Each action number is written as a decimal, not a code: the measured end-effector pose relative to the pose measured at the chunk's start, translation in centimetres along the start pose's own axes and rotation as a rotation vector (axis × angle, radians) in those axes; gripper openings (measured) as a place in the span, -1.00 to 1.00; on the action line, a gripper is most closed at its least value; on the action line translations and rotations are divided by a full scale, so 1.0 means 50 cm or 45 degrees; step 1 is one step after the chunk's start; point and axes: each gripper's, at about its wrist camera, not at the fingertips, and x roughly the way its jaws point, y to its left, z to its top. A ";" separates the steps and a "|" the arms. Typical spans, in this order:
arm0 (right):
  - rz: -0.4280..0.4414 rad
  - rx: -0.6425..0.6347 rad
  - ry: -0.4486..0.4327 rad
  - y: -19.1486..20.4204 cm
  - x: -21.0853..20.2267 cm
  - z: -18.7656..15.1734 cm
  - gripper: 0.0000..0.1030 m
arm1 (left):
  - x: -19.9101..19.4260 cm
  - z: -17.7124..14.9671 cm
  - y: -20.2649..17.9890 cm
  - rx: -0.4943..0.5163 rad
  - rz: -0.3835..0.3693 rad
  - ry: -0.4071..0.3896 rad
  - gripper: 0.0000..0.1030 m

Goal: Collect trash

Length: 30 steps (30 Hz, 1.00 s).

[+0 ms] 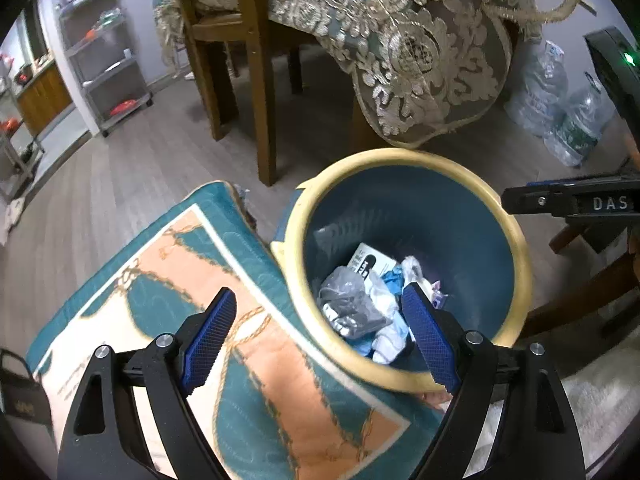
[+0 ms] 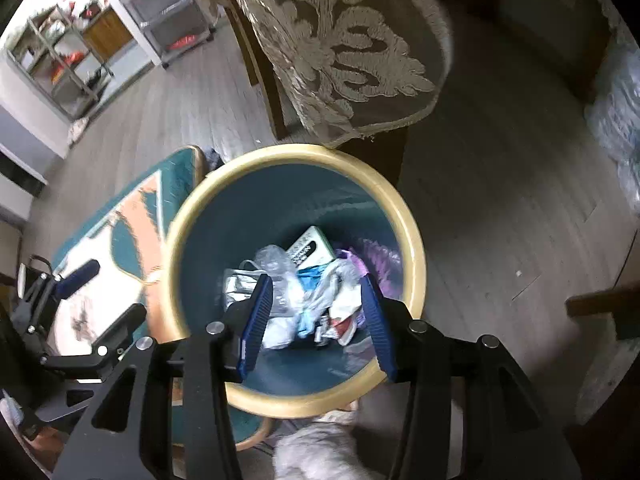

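Observation:
A teal bin with a cream rim [image 1: 516,236] [image 2: 416,256] stands on the floor. It holds mixed trash [image 1: 372,300] [image 2: 304,288]: crumpled plastic bags, a white printed box, tissues. My left gripper [image 1: 320,308] is open and empty, above the bin's left rim and a cushion. My right gripper [image 2: 318,294] is open and empty, directly over the bin's mouth. The right gripper's black body [image 1: 572,200] shows at the right edge of the left wrist view. The left gripper [image 2: 80,280] shows at lower left in the right wrist view.
A teal and orange patterned cushion [image 1: 192,320] [image 2: 132,248] lies left of the bin. A lace-edged tablecloth [image 1: 416,60] [image 2: 352,48] hangs above it. Wooden chair legs [image 1: 260,92] stand behind. Plastic water bottles [image 1: 560,96] sit at right. Metal shelves [image 1: 104,48] stand far left.

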 end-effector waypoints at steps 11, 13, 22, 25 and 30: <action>-0.061 0.102 -0.201 0.056 -0.094 -0.091 0.52 | -0.111 -0.039 0.059 -0.109 0.032 -0.079 0.82; -0.097 0.110 -0.234 0.068 -0.104 -0.111 0.73 | -0.129 -0.048 0.064 -0.112 0.040 -0.093 0.84; -0.188 0.095 -0.343 0.138 -0.128 -0.219 0.89 | -0.180 -0.086 0.053 -0.098 0.132 -0.096 0.90; -0.218 0.100 -0.358 0.141 -0.129 -0.234 0.89 | -0.189 -0.094 0.059 -0.120 0.151 -0.097 0.91; -0.255 0.098 -0.368 0.141 -0.120 -0.235 0.89 | -0.198 -0.097 0.070 -0.146 0.172 -0.135 0.91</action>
